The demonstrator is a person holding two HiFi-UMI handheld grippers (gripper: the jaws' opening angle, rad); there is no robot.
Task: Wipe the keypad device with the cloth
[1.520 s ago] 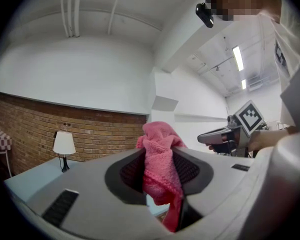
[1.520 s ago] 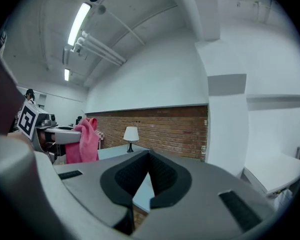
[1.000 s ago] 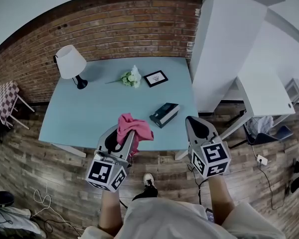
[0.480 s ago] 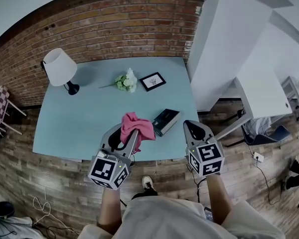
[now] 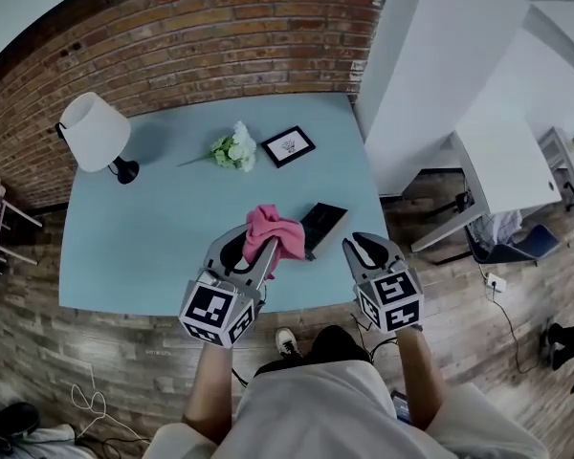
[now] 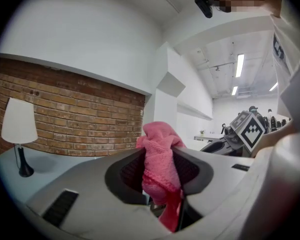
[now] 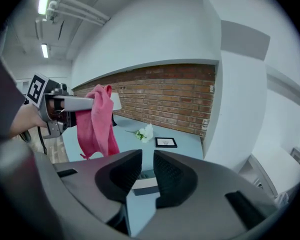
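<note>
The keypad device (image 5: 327, 224), a dark flat box, lies near the front right of the pale blue table (image 5: 143, 247). My left gripper (image 5: 253, 249) is shut on a pink cloth (image 5: 274, 231), which bunches above its jaws and hangs just left of the device. In the left gripper view the cloth (image 6: 160, 166) fills the space between the jaws. My right gripper (image 5: 368, 249) hovers at the table's front edge, right of the device. Its jaws have just been opening and stand a little apart with nothing between them (image 7: 147, 156). The device (image 7: 144, 180) shows beyond them.
A white lamp (image 5: 91, 132) stands at the table's far left. White flowers (image 5: 231, 148) and a small picture frame (image 5: 287, 146) lie at the back. A white column (image 5: 430, 75) and a white desk (image 5: 502, 170) stand to the right. The floor is wood.
Both grippers have moved forward and down toward the table's front edge. The cloth now hangs right beside the device. The right gripper is closer to the device.
</note>
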